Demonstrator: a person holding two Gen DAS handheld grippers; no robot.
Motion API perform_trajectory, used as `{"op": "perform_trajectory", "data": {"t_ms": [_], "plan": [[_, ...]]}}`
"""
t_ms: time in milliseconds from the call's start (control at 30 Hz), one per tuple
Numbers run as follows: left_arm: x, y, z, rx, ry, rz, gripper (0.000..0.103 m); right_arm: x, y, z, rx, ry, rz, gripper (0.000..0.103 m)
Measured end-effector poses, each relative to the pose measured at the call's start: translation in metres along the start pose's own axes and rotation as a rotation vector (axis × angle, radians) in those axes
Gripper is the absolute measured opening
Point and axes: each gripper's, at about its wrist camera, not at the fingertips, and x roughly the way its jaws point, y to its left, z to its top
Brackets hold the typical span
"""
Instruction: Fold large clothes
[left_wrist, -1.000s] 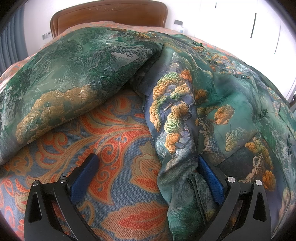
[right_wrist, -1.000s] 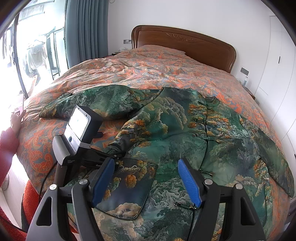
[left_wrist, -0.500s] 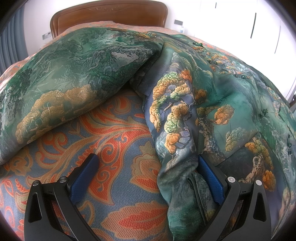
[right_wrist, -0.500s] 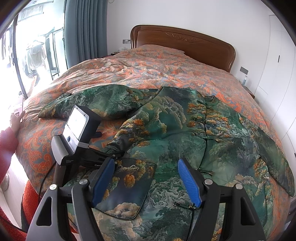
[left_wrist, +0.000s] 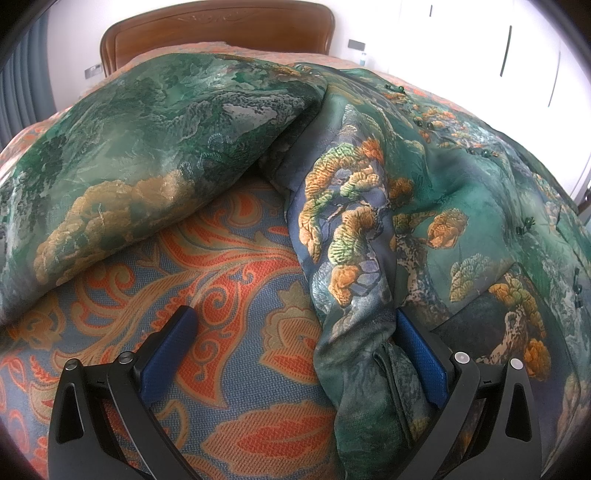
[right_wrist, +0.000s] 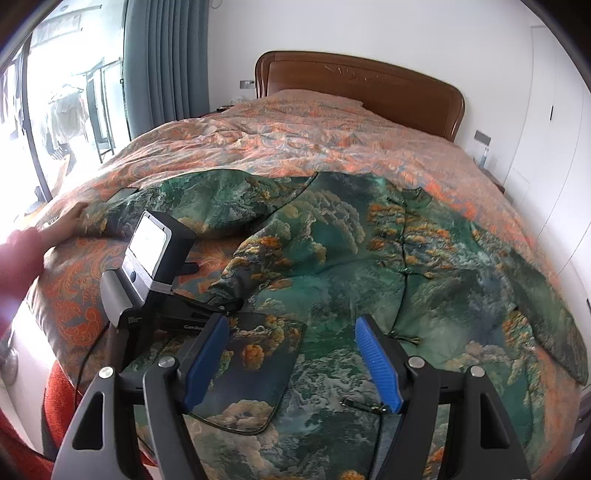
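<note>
Bed (right_wrist: 332, 147): orange paisley quilt, wooden headboard (right_wrist: 369, 88) at the far end.
Jacket (right_wrist: 369, 258): green landscape-print garment, front up near the foot of the bed, both sleeves out — nothing folded yet, I judge.
Left tool (left_wrist: 291, 354): jaws wide, side seam bunched against the right pad only; I see no pinch.
Right tool (right_wrist: 291, 358): released, hovering above the hem, pocket flap under it.
Risk: slippery brocade — closing on that bunched seam could catch one layer and drag the body askew.
Obstruction: the left tool's own housing sits over the near side of the jacket.
Bystander hand (right_wrist: 68, 221): resting on the far sleeve cuff; a pull may fight it.
</note>
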Motion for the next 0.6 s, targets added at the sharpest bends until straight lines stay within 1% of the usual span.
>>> {"op": "perform_trajectory", "data": {"t_ms": [200,433,600], "plan": [[0.0,0.0,0.0,-0.001,0.0,-0.001,0.103,0.0028,-0.0046,-0.0016,0.023,0.021,-0.003,0.073],[0.0002,-0.001,0.002,-0.004,0.003,-0.007,0.103,-0.0029,-0.0044,0.0005,0.001,0.0,-0.025,0.073],[-0.0003,-0.0011,0.0026,-0.005,0.003,-0.007,0.103,0.0007,-0.0093,-0.0001,0.038,0.031,-0.022,0.073]]}}
